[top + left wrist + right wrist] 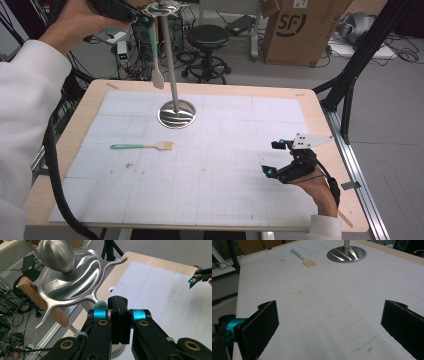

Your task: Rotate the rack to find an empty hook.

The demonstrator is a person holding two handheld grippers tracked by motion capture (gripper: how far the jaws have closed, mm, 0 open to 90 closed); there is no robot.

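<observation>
A metal stand has its round base (pixel 176 114) on the white mat and a pole rising to a hooked top (pixel 67 277) with a ball knob. My left gripper (pixel 142 20) is raised beside that top, shut on a spatula (pixel 154 55) with a teal handle and a cream blade, which hangs down next to the pole. In the left gripper view the jaws (pixel 118 305) are pressed together, and the teal handle end (pixel 101 305) peeks out behind them. A teal-handled brush (pixel 142 146) lies flat on the mat. My right gripper (pixel 270 158) rests low at the right, open, nothing between its jaws.
The wooden table (pixel 330 150) carries a gridded white mat (pixel 210 175). Behind it on the floor stand a black stool (pixel 207 37), a cardboard box (pixel 300 30) and cables. A black tripod leg (pixel 350 75) rises at the right. The right gripper (pixel 329 312) faces the brush (pixel 303 258) and stand base (pixel 347 253).
</observation>
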